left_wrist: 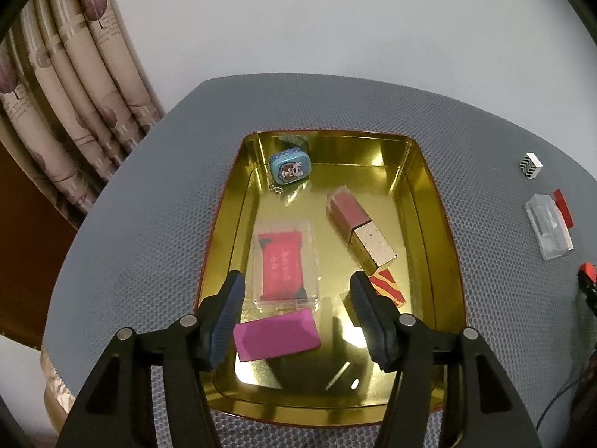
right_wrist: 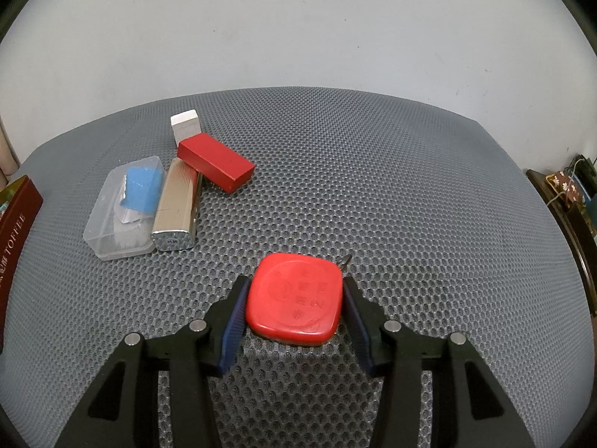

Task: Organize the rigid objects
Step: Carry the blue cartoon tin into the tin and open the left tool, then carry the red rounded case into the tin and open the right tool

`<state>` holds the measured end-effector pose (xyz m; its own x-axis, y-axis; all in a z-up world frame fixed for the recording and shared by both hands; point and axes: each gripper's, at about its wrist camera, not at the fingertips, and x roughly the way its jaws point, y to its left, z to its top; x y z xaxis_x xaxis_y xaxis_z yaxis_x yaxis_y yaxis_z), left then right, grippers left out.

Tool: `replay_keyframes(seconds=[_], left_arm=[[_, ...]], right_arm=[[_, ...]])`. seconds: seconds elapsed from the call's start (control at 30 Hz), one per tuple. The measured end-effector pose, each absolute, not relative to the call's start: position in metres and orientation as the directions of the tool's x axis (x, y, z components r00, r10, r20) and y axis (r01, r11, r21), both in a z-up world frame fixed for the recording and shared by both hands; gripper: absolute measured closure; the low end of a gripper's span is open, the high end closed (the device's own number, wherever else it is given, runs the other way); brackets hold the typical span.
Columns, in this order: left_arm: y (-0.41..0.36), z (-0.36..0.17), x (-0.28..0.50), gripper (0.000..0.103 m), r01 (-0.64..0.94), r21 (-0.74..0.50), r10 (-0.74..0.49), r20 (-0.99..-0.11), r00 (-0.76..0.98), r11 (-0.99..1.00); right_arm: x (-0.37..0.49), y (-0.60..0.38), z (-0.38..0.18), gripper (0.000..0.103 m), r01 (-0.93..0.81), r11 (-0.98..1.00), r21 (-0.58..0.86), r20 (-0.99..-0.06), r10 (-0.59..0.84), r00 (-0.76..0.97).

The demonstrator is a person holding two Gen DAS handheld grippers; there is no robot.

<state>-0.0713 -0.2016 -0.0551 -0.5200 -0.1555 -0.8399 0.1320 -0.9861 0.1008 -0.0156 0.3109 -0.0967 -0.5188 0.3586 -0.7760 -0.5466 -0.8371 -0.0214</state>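
Note:
A gold tin tray [left_wrist: 436,201] sits on the grey mesh mat. In it lie a small blue tin [left_wrist: 291,167], a pink and cream box [left_wrist: 358,227], a clear box with a red packet [left_wrist: 283,265], a magenta slab [left_wrist: 278,336] and a red-and-yellow striped piece [left_wrist: 388,287]. My left gripper [left_wrist: 298,310] hangs open over the tray's near half, its pads clear of the magenta slab below. In the right wrist view a red rounded-square case [right_wrist: 294,298] lies on the mat, and my right gripper [right_wrist: 295,282] is shut on its two sides.
Left of the red case lie a red block [right_wrist: 216,166], a white block [right_wrist: 184,127], a ribbed gold box [right_wrist: 177,205] and a clear case with a blue piece [right_wrist: 123,209]. The tin's dark red side [right_wrist: 15,231] shows at far left. A zigzag block [left_wrist: 530,165] lies right of the tray.

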Motion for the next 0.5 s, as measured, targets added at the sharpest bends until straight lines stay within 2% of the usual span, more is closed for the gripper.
replay_keyframes(seconds=[0.5], left_arm=[[-0.195, -0.060, -0.072, 0.039, 0.117, 0.116, -0.160, -0.848, -0.505, -0.986]], right_arm=[[-0.008, 0.303, -0.084, 0.054, -0.561, -0.828, 0.007, -0.774, 0.351, -0.527]])
